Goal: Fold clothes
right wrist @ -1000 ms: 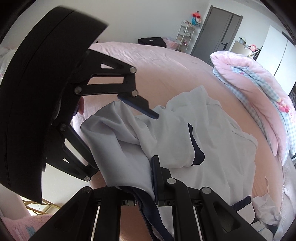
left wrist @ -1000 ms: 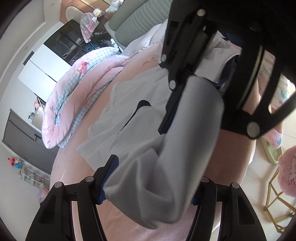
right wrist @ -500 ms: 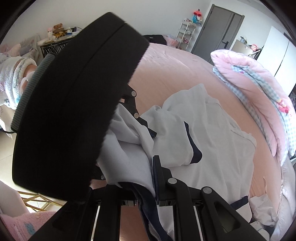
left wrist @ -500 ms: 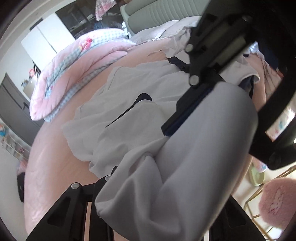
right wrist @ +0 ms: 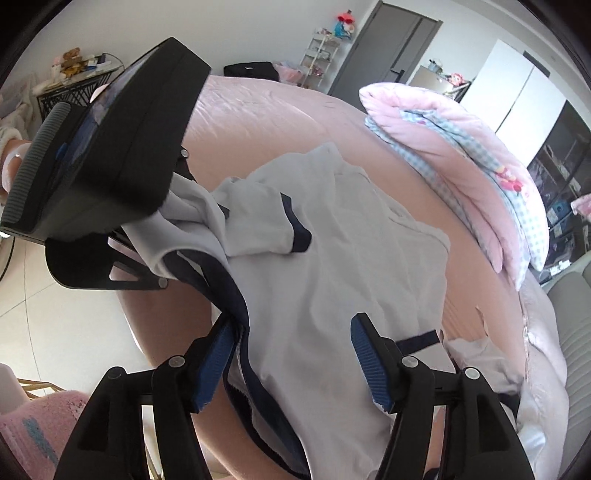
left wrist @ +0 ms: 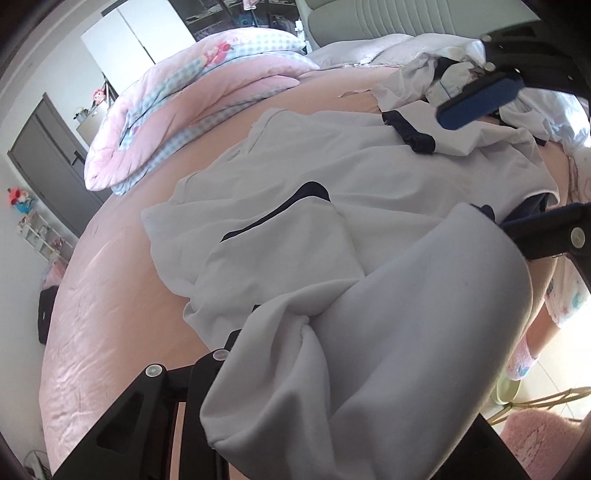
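A white shirt (left wrist: 369, 192) with navy trim lies crumpled on the pink bed (left wrist: 110, 295). Its near part is bunched up over my left gripper (left wrist: 325, 369), whose jaws are closing on the cloth; the fabric hides the fingertips. In the right wrist view the left gripper (right wrist: 184, 218) sits at the upper left with white cloth coming out of its jaws. My right gripper (right wrist: 295, 354) hangs over the shirt (right wrist: 351, 258) with its jaws opening. Its blue pads (right wrist: 369, 362) stand apart, and the navy hem (right wrist: 236, 306) runs past the left one. In the left wrist view the right gripper (left wrist: 513, 162) is at the upper right.
A folded pink checked quilt (left wrist: 192, 99) lies along the bed's far side. More crumpled clothes (left wrist: 443, 74) are piled near the grey headboard (left wrist: 388, 18). A person's leg in a pink sock (left wrist: 524, 354) and a pink stool (left wrist: 535, 443) are beside the bed. A dark bag (right wrist: 251, 70) sits at the far edge.
My right gripper let go of the navy-edged cloth, opened wide and drew away from the left one. The left gripper rolled and closed onto the bunched shirt.
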Action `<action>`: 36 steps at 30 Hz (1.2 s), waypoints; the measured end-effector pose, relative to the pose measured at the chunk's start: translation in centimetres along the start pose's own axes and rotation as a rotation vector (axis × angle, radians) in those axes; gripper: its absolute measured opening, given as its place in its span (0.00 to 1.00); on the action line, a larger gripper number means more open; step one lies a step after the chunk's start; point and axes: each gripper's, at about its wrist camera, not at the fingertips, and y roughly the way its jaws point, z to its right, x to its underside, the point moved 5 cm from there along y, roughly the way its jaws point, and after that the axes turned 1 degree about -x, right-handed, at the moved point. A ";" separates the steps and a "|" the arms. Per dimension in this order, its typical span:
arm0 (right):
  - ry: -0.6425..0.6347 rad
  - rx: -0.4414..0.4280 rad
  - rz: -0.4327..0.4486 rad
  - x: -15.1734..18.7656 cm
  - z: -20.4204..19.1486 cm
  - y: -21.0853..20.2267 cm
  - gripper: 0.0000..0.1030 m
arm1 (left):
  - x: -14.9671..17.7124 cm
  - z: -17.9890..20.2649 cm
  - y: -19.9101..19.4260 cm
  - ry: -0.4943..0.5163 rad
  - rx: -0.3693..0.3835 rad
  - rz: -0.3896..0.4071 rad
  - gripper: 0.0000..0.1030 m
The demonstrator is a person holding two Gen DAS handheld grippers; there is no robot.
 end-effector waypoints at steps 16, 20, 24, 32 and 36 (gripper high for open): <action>0.481 0.131 -0.159 7.6 6.6 -1.1 0.63 | -2.5 -1.7 0.5 -0.274 -0.008 -0.084 0.25; 0.558 0.132 -0.168 9.5 7.4 -2.5 0.63 | -3.3 -2.2 0.5 -0.304 -0.016 -0.093 0.23; 0.551 0.180 -0.198 11.1 8.5 -2.6 0.63 | -4.0 -2.8 0.6 -0.337 -0.017 -0.103 0.22; 0.558 0.157 -0.202 12.7 8.5 -3.7 0.63 | -5.5 -3.8 0.5 -0.367 -0.029 -0.098 0.22; 0.495 0.160 -0.240 13.3 7.3 -3.6 0.63 | -6.0 -4.3 0.6 -0.379 -0.027 -0.107 0.22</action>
